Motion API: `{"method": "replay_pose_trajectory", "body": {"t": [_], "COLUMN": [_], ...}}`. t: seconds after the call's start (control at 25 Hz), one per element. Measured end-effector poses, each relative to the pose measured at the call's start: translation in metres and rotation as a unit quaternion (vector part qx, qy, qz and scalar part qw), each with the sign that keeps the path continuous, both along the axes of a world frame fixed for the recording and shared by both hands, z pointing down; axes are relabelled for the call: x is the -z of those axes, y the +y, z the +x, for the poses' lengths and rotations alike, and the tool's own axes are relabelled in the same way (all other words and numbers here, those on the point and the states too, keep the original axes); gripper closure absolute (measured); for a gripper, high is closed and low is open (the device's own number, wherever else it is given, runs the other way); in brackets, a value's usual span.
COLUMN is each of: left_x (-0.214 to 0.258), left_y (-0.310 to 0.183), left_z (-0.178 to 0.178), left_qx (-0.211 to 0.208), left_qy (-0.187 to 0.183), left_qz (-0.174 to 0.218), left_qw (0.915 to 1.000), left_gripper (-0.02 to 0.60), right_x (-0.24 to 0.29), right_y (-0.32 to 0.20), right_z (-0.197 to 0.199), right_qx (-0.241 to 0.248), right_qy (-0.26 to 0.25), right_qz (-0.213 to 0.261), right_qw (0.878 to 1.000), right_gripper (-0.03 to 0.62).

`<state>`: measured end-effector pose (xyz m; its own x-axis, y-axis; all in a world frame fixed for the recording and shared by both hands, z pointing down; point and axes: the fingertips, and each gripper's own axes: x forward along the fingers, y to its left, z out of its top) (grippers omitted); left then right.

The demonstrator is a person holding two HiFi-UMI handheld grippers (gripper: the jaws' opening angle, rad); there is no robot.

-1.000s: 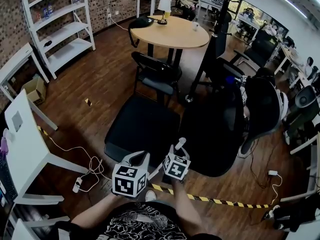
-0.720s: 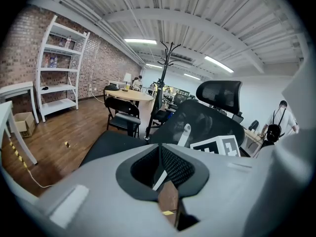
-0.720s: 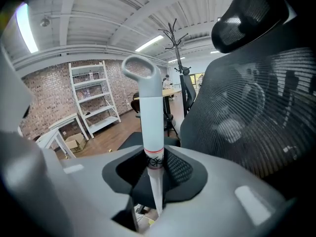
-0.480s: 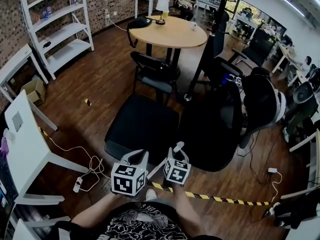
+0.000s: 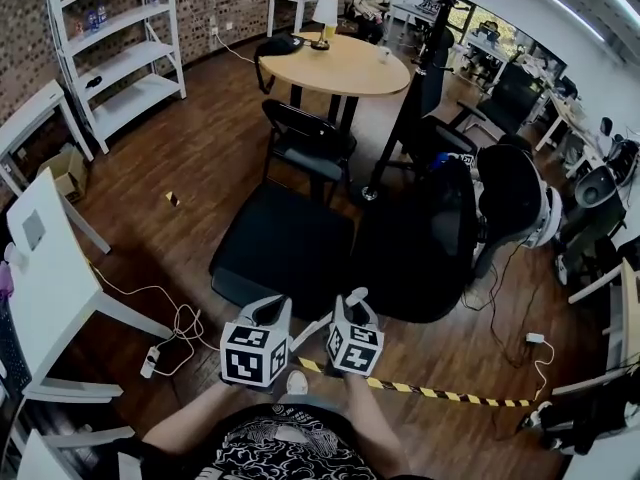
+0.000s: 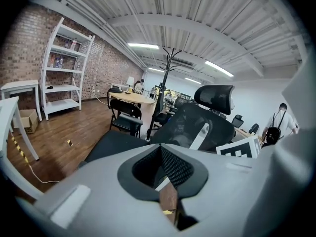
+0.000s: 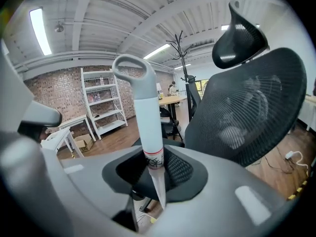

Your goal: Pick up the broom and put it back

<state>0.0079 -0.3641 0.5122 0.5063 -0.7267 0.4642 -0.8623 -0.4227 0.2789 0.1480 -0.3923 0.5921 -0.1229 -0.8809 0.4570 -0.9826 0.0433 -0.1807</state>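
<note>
Our right tool (image 7: 154, 174) is clamped partway closed on the broom handle (image 7: 147, 117) standing at frame centre, our left tool (image 6: 163, 167) closed on nothing, so we should grip firmly and steer clear of the office chair (image 7: 247, 107) at right.

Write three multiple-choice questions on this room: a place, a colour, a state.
1. The round table stands: A) beside the coat stand B) on the shelf unit C) under the office chair.
2. The floor tape is: A) red and white B) yellow and black C) blue.
3. The right gripper is: A) open, empty B) shut on a cable C) shut on the broom handle.
1 A: its pole rises next to the tabletop. 2 B: those stripes show plainly. 3 C: its fingers press the white handle.
</note>
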Motion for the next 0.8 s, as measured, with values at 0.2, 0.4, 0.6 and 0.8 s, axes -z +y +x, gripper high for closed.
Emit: {"method": "replay_pose_trajectory", "body": {"t": [0.2,0.4,0.6,0.8], "left_x": [0.008,0.015,0.025,0.035], "left_y": [0.015,0.03,0.048,0.063], "left_z": [-0.008,-0.013,-0.02,-0.026], "left_qx": [0.003,-0.001,-0.003,-0.008], "left_qy": [0.005,0.016,0.022,0.017], "left_qz": [0.023,0.04,0.063,0.085], "left_qw": [0.9997,0.9991,0.9978,0.9962], "left_gripper": [0.575,0.575,0.577,0.577], "right_x": [0.04,0.087,0.13,0.163], "right_y": [0.025,0.047,0.072,0.094], "right_z": [-0.011,-0.019,-0.031,-0.045], "right_qx": [0.016,0.025,0.033,0.039], "right_qy": [0.015,0.021,0.025,0.026], "right_qz": [0.038,0.079,0.118,0.147], "right_qw": [0.999,0.996,0.992,0.988], "right_gripper": [0.496,0.495,0.496,0.496]}}
